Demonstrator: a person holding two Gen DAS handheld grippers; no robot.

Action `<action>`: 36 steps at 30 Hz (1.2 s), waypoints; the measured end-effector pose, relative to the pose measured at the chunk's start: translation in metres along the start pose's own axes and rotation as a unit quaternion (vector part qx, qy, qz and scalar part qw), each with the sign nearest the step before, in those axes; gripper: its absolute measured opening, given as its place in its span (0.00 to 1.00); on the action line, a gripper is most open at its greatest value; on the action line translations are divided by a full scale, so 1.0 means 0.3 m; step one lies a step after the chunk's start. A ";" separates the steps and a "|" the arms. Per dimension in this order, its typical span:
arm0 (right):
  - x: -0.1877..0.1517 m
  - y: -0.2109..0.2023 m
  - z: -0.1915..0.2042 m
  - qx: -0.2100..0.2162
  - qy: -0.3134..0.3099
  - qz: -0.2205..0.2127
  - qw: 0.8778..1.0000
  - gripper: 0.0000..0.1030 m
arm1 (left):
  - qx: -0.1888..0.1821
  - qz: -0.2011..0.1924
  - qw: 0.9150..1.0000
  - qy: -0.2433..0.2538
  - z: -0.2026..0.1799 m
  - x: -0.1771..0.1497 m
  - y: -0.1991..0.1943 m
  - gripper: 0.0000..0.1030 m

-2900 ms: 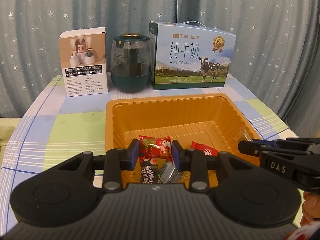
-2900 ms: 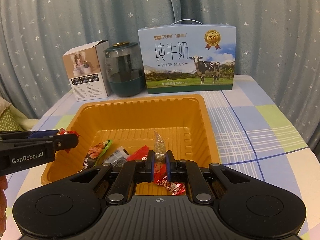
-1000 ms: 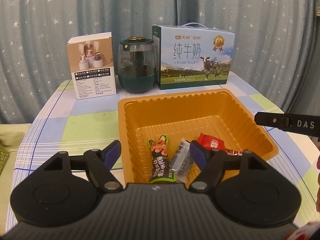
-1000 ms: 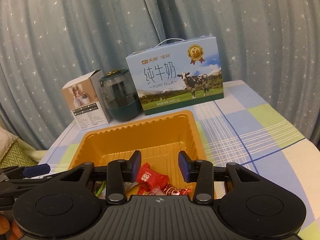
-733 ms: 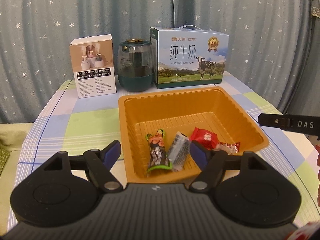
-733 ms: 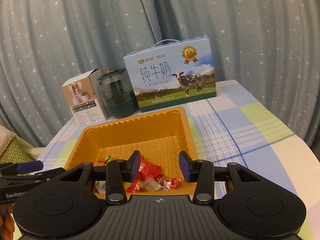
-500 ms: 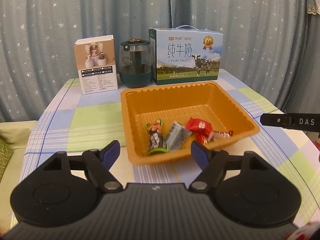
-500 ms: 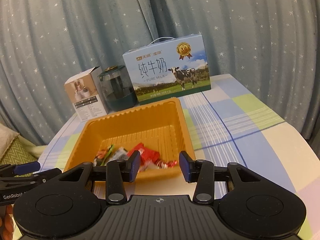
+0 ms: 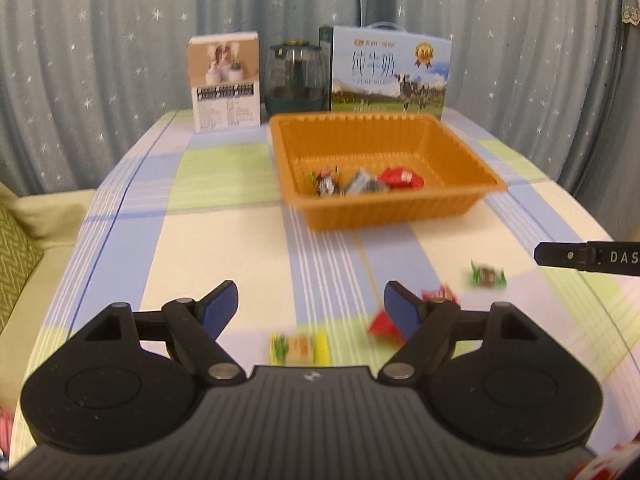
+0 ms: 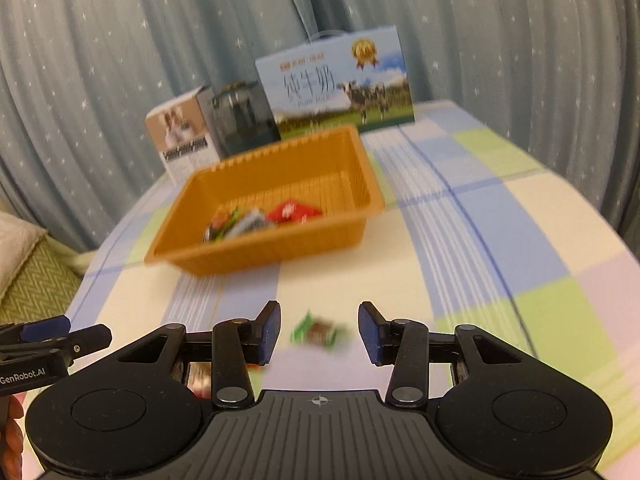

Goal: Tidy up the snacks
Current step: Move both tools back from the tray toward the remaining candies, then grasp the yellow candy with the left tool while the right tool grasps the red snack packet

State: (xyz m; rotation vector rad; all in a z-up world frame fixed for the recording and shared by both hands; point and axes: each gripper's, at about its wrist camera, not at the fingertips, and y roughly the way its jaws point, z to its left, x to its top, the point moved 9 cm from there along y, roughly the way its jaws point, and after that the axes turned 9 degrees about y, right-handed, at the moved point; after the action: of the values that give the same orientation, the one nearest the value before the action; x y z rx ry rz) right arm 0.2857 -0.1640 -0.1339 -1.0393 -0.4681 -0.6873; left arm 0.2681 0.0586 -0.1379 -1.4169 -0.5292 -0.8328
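Observation:
An orange tray (image 9: 400, 208) (image 10: 260, 252) holds several wrapped snacks, among them a red packet (image 9: 402, 178) (image 10: 294, 211). Loose snacks lie on the near table: a yellow-green packet (image 9: 300, 347), a red one (image 9: 380, 324) partly behind my left finger, and a green-wrapped candy (image 9: 486, 276) (image 10: 318, 332). My left gripper (image 9: 311, 307) is open and empty above the yellow-green packet. My right gripper (image 10: 319, 333) is open and empty, with the green candy between its fingers in view.
At the back stand a small white box (image 9: 225, 82), a dark green jar (image 9: 295, 76) and a blue milk carton (image 9: 388, 74). A starred curtain hangs behind. A cushion (image 9: 16, 252) lies off the table's left edge.
Both grippers have let go of their snacks, opened, and pulled back from the tray toward the near table. The tray now looks farther away, and loose snacks have come into view.

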 end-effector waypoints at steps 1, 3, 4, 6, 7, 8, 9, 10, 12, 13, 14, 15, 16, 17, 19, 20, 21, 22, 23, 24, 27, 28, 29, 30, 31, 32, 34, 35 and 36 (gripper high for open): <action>-0.019 0.000 0.003 0.000 -0.003 0.005 1.000 0.42 | 0.001 0.004 1.000 0.002 -0.004 -0.021 -0.006 0.76; -0.048 0.002 0.011 0.003 -0.008 0.012 1.000 0.42 | 0.003 0.011 1.000 0.006 -0.009 -0.059 -0.012 0.76; -0.059 0.003 0.013 0.003 -0.010 0.014 1.000 0.42 | 0.003 0.017 1.000 0.004 -0.009 -0.077 -0.012 0.76; -0.070 0.009 0.020 0.004 -0.011 0.020 1.000 0.42 | 0.001 0.025 1.000 -0.002 -0.005 -0.105 -0.007 0.76; -0.073 0.012 0.023 0.005 -0.011 0.022 1.000 0.42 | 0.000 0.029 1.000 -0.004 -0.004 -0.115 -0.002 0.76; -0.074 0.013 0.026 0.006 -0.011 0.021 1.000 0.42 | 0.001 0.032 0.999 -0.005 -0.002 -0.122 0.004 0.76; -0.076 0.015 0.031 0.007 -0.014 0.021 1.000 0.42 | 0.002 0.034 0.999 -0.006 0.001 -0.127 0.010 0.76; -0.079 0.017 0.034 0.006 -0.016 0.022 1.000 0.42 | 0.003 0.036 0.999 -0.008 0.005 -0.130 0.015 0.76; -0.085 0.027 0.039 0.008 -0.017 0.027 0.999 0.42 | 0.004 0.037 0.999 -0.017 0.014 -0.132 0.025 0.76; -0.089 0.031 0.041 0.009 -0.017 0.029 0.999 0.42 | 0.003 0.038 0.999 -0.021 0.017 -0.131 0.033 0.76; -0.092 0.036 0.043 0.010 -0.018 0.031 0.999 0.42 | 0.003 0.039 0.999 -0.025 0.020 -0.131 0.040 0.76; -0.095 0.043 0.044 0.010 -0.019 0.034 0.999 0.42 | 0.003 0.040 0.999 -0.027 0.020 -0.131 0.050 0.76; -0.099 0.047 0.043 0.009 -0.020 0.037 0.999 0.42 | 0.004 0.042 0.999 -0.028 0.021 -0.132 0.060 0.76; -0.101 0.052 0.042 0.008 -0.020 0.039 0.999 0.42 | 0.005 0.044 0.999 -0.028 0.022 -0.134 0.073 0.75; -0.102 0.058 0.038 0.006 -0.016 0.040 0.999 0.42 | 0.007 0.050 0.998 -0.028 0.024 -0.140 0.101 0.74; -0.101 0.061 0.036 0.005 -0.014 0.041 0.999 0.42 | 0.007 0.051 0.998 -0.029 0.025 -0.144 0.114 0.74; -0.100 0.063 0.034 0.004 -0.012 0.041 0.999 0.42 | 0.007 0.054 0.998 -0.029 0.024 -0.149 0.128 0.71; -0.098 0.064 0.034 0.004 -0.010 0.040 0.999 0.42 | 0.009 0.057 0.998 -0.030 0.024 -0.155 0.140 0.69; -0.097 0.065 0.034 0.004 -0.010 0.039 0.999 0.42 | 0.012 0.058 0.998 -0.030 0.024 -0.159 0.151 0.66; -0.096 0.067 0.035 0.005 -0.010 0.039 0.999 0.42 | 0.015 0.059 0.998 -0.030 0.022 -0.164 0.162 0.64; -0.098 0.074 0.040 0.007 -0.010 0.042 0.999 0.42 | 0.026 0.053 0.998 -0.013 0.004 -0.168 0.177 0.61; -0.100 0.076 0.041 0.007 -0.011 0.043 0.999 0.42 | 0.028 0.048 0.998 -0.007 -0.004 -0.164 0.177 0.61; -0.102 0.080 0.041 0.007 -0.011 0.044 0.999 0.42 | 0.027 0.045 0.999 -0.004 -0.009 -0.161 0.179 0.59; -0.104 0.081 0.041 0.007 -0.012 0.045 0.999 0.42 | 0.027 0.043 0.999 -0.004 -0.012 -0.159 0.180 0.56; -0.105 0.084 0.041 0.007 -0.012 0.045 0.999 0.42 | 0.027 0.041 0.999 -0.004 -0.015 -0.156 0.182 0.54; -0.105 0.086 0.041 0.007 -0.011 0.046 0.999 0.42 | 0.027 0.040 0.999 -0.004 -0.015 -0.154 0.183 0.51; -0.104 0.091 0.043 0.008 -0.011 0.046 0.999 0.42 | 0.028 0.038 0.999 -0.006 -0.015 -0.149 0.185 0.42; -0.103 0.091 0.043 0.009 -0.011 0.046 0.999 0.42 | 0.028 0.037 0.999 -0.006 -0.014 -0.148 0.186 0.39; -0.103 0.091 0.043 0.009 -0.011 0.046 0.999 0.42 | 0.028 0.037 0.999 -0.007 -0.013 -0.147 0.187 0.39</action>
State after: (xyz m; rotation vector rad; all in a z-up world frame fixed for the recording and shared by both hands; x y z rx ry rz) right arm 0.2829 -0.1342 -0.1651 -1.0465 -0.4425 -0.5896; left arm 0.2831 0.0603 -0.2078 -1.3840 -0.5043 -0.7430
